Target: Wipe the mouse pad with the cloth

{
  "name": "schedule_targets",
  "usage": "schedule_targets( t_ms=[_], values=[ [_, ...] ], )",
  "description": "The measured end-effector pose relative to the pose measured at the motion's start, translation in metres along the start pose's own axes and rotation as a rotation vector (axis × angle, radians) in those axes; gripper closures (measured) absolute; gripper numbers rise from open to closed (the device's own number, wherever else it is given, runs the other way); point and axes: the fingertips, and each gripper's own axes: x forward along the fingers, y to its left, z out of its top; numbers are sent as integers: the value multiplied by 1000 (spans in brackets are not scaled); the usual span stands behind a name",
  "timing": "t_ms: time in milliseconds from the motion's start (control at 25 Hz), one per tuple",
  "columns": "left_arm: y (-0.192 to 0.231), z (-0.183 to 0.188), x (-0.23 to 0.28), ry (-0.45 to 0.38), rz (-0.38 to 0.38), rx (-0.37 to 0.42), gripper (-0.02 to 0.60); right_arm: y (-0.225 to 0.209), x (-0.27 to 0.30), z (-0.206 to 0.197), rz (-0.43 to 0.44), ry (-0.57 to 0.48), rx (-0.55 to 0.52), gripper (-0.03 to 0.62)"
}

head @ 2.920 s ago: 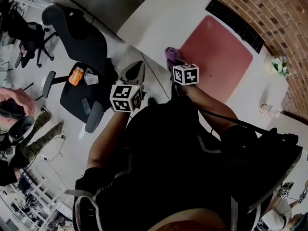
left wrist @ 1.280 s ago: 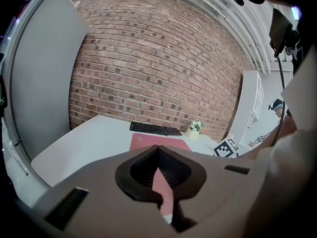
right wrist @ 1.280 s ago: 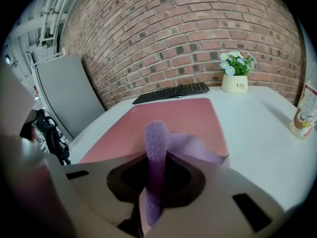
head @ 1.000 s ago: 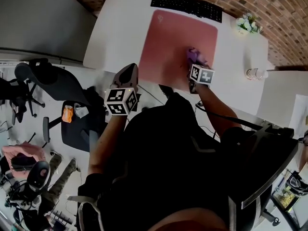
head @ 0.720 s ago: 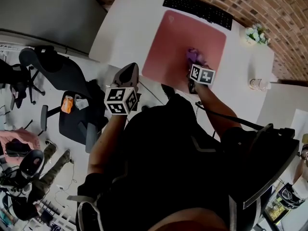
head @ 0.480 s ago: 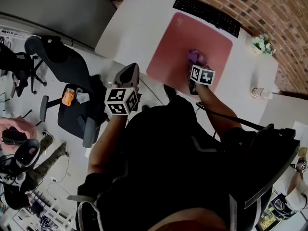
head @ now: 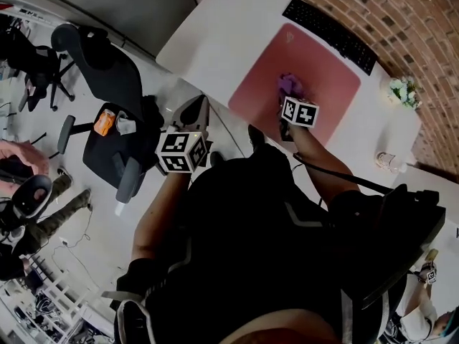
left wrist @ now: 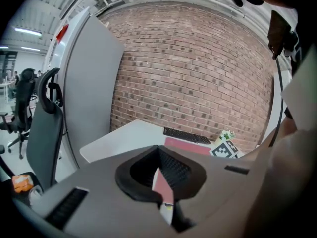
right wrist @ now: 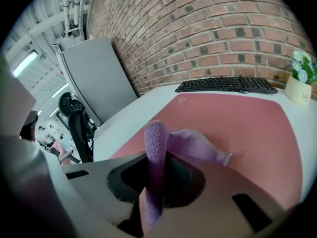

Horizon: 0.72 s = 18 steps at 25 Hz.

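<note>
1. The left gripper [head: 196, 108] hangs off the near left edge of the white desk [head: 215, 27], above the floor and near a black office chair [head: 107, 56]. In its own view its jaws are drawn almost together, with only a thin slit and nothing between them. It plays no part in the wiping.
2. The pink mouse pad [head: 323, 70] lies on the desk in front of the black keyboard [head: 330, 33]. Its surface looks even, with no mark or damp trace to separate wiped ground from unwiped.
3. The purple cloth [head: 290, 86] rests on the pad, roughly in its middle and toward the near edge.
4. The right gripper [head: 290, 99] stands just behind the cloth. Its jaws are clamped on an upright fold, and the rest of the cloth trails forward flat on the pad.
5. Further right, a small flower pot [head: 404, 92] and a glass [head: 387, 162] stand on the desk, well clear of the pad.
6. Judgement: wiping is under way, with cloth in grip and on the pad. How much is covered cannot be read. The strip by the keyboard and the right side probably remain.
</note>
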Motion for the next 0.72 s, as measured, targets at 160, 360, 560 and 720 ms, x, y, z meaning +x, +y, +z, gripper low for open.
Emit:
schedule_targets(
  t_ms=[160, 360, 560, 720],
  values=[
    [10, -5, -11, 7, 35, -25, 578, 18, 15, 6, 29, 21, -23, 534],
    [24, -10, -24, 2, 84, -54, 578, 37, 34, 16, 56, 36, -49, 534],
    [33, -12, -37, -18, 126, -83, 578, 58, 52, 25, 82, 56, -82, 534],
    [41, -16, -48, -14, 160, -86, 578, 82, 70, 32, 123, 74, -128, 534]
  ],
)
